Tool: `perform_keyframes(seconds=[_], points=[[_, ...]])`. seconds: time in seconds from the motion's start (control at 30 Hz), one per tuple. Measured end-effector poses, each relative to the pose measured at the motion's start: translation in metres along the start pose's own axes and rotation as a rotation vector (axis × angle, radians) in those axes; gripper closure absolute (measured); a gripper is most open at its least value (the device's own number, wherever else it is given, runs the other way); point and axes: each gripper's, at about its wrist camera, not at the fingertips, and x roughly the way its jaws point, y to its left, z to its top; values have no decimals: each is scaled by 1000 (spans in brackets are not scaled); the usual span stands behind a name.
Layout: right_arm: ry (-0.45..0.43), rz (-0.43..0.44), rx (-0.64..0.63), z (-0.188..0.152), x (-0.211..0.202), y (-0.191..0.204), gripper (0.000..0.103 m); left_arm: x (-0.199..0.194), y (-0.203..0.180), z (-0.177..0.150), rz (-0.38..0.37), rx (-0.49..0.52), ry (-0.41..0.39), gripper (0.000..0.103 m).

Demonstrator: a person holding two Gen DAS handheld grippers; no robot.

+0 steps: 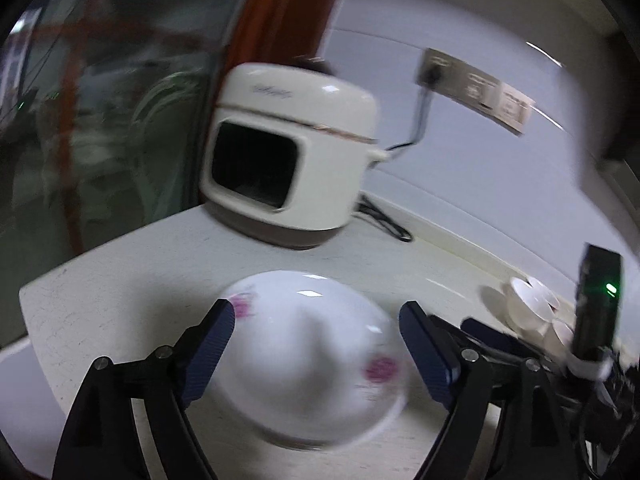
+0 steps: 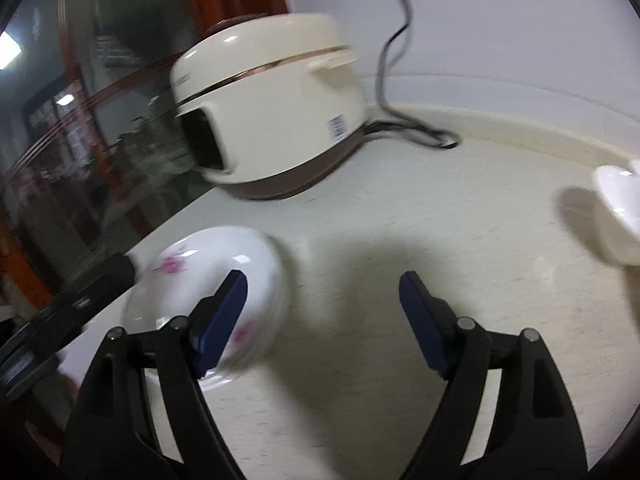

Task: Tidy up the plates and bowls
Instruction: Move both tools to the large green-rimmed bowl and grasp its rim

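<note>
Sitting upside down on the white countertop (image 2: 400,208) is a floral bowl (image 1: 308,356), pink flowers on its side, in front of the cream rice cooker (image 1: 288,152). The left gripper (image 1: 316,344) is spread wide, the bowl framed between its blue pads with gaps either side; nothing is gripped. The right gripper (image 2: 324,320) is likewise wide apart and empty, the bowl lying just left of it. More white bowls (image 2: 616,216) are seen well apart at the right, possibly stacked, though blur makes that hard to call. Progress is judged partial: the floral bowl appears placed, while the white bowls are probably left to be sorted. No plates can be made out.
</note>
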Motion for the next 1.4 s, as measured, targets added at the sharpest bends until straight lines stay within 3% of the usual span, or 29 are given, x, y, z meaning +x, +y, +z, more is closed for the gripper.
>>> perform_keyframes(seconds=[0.17,0.3,0.43,0.57,0.63,0.83,0.9,0.93,0.97,1.07,1.17,1.4], points=[[-131,-142,32,8,-39,-25,19,-2,-52,-3,-22,166,6,6],[-294,-267,151,15,-90,-64,15,9,-82,-12,-62,205,45,4],[-466,-407,314,11,-143,-110,14,38,-127,-16,-164,232,163,4],[-538,-478,347,10,-183,-144,11,51,-174,-18,-223,328,214,4],[-503,-452,340,15,-196,-165,6,52,-187,-17,-237,355,210,4],[-114,-460,281,29,-191,-235,5,76,-212,-5,-355,265,299,4],[-112,-428,353,18,-201,-257,5,85,-223,-3,-386,235,355,4],[-51,-426,435,12,-206,-272,10,90,-230,-3,-391,223,394,4],[-52,-415,461,9,-210,-277,18,94,-235,-4,-404,208,419,4],[-63,-347,527,0,-220,-289,25,108,-253,-9,-469,144,497,4],[4,-410,533,-3,-211,-293,33,119,-273,-20,-462,141,549,4],[96,-364,578,-13,-193,-302,38,149,-298,-45,-391,114,618,4]])
